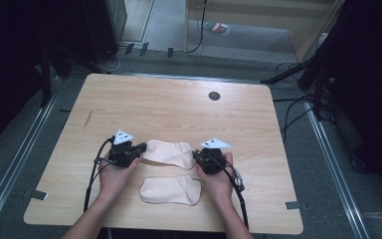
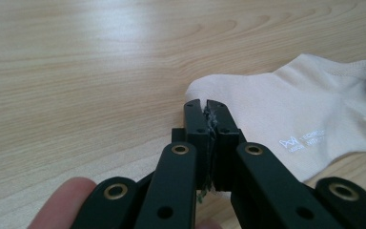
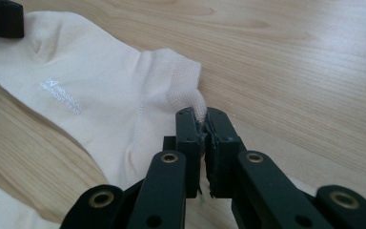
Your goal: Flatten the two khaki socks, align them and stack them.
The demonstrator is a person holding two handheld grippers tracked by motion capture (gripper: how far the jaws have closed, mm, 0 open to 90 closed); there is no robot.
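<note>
Two cream ankle socks lie on the wooden table [image 1: 179, 102]. The farther sock [image 1: 169, 152] is stretched between both grippers. My left gripper [image 1: 142, 148] is shut on its toe end, and in the left gripper view the jaws [image 2: 206, 106] pinch the fabric edge of the sock [image 2: 310, 109], which has a small white logo. My right gripper [image 1: 196, 155] is shut on the ribbed cuff; the right gripper view shows the cuff pulled up into the jaws [image 3: 201, 117] from the sock [image 3: 90, 95]. The nearer sock [image 1: 171, 190] lies flat and loose between the person's wrists.
A dark round grommet [image 1: 214, 95] sits near the table's far edge. Grey tape marks [image 1: 39, 194] lie at the front corners. Cables and dark stands crowd the floor around the table. Bare wood stretches beyond the socks.
</note>
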